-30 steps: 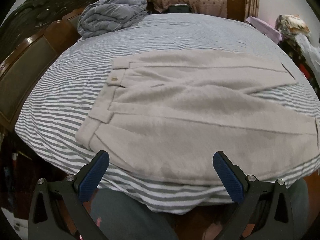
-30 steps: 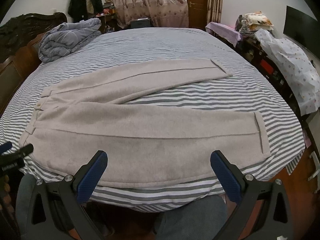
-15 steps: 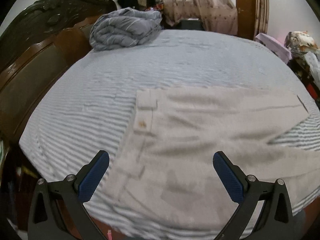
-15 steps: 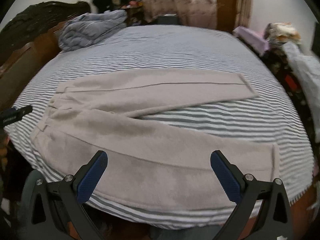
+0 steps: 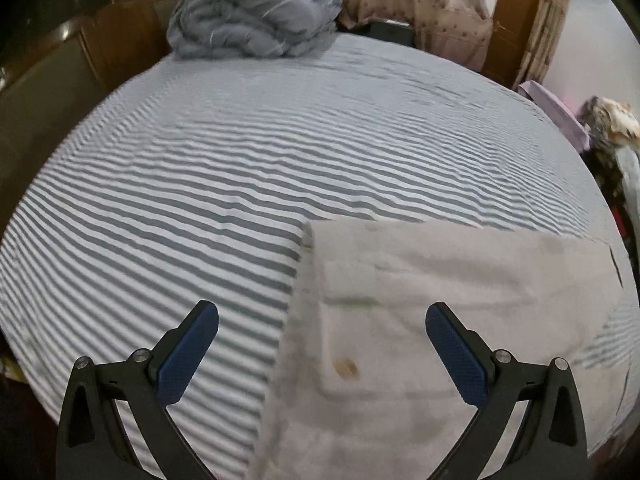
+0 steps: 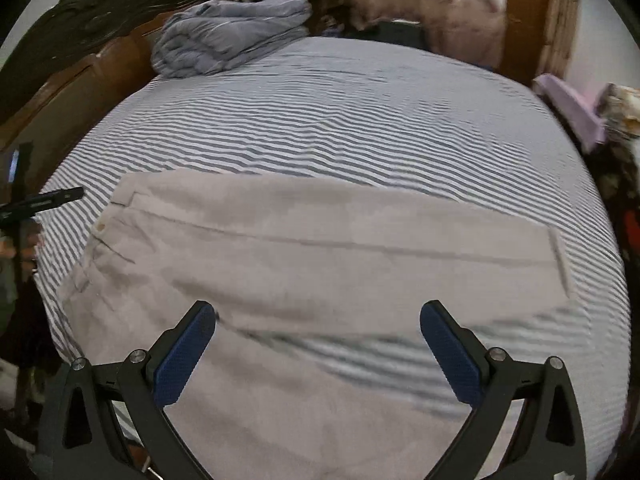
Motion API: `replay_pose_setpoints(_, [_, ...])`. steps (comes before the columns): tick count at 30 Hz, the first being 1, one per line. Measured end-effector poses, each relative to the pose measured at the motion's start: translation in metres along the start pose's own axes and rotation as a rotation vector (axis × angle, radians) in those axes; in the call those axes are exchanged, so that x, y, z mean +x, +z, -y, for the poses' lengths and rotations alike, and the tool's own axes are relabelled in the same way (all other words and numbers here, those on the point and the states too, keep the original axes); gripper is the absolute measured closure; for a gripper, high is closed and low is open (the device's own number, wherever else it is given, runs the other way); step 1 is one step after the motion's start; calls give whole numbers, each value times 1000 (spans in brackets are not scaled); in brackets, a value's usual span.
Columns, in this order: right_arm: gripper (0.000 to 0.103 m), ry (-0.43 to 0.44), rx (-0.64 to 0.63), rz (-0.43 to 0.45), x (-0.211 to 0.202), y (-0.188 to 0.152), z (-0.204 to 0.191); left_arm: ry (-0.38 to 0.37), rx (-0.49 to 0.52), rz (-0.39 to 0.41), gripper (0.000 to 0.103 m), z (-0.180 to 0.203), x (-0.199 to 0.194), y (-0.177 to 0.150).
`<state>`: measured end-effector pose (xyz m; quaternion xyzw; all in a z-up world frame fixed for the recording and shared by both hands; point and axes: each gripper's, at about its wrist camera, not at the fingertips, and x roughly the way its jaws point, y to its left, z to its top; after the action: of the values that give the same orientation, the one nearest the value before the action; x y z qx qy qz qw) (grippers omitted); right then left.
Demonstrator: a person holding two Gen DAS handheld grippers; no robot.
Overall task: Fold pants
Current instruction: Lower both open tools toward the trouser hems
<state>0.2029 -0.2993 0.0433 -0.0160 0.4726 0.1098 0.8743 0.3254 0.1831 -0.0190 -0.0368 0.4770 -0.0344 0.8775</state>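
Beige pants (image 6: 320, 256) lie flat on the striped bed, waistband to the left, both legs stretching right in a narrow V. In the left wrist view the waistband end of the pants (image 5: 420, 320) with its brown button (image 5: 346, 368) fills the lower right. My left gripper (image 5: 322, 320) hovers open over the waistband's far corner, holding nothing. My right gripper (image 6: 318, 316) hovers open above the crotch where the two legs part, holding nothing. The left gripper's tip (image 6: 52, 199) shows at the left edge of the right wrist view, beside the waistband.
A bundled grey duvet (image 5: 256, 20) sits at the far left corner of the striped bed (image 5: 280, 140). A dark wooden headboard (image 6: 80, 72) runs along the left. Curtains and a wooden door stand behind; cluttered items (image 6: 616, 112) line the right side.
Both grippers have moved forward over the bed and lower toward the pants. The left now sits above the waistband, the right above the crotch. Both stay open.
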Motion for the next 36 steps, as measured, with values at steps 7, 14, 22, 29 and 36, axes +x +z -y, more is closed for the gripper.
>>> replay_pose_setpoints(7, [2,97,-63,-70,71,70,8,-105,-28,-63,5,-20,68,24])
replay_pose_setpoints(14, [4,146,-117,-161,130,106,6,-186,-16,-123,23,-17,115,32])
replay_pose_setpoints(22, [11,158,-253,-272,186,132,6,-154,114,-61,51,4,113,23])
replay_pose_setpoints(29, [31,196,-296,-345,228,137,-5,-183,125,6,57,-1,99,21])
replay_pose_setpoints(36, [67,195,-370,-335,236,126,-31,-218,63,48,59,-8,88,21])
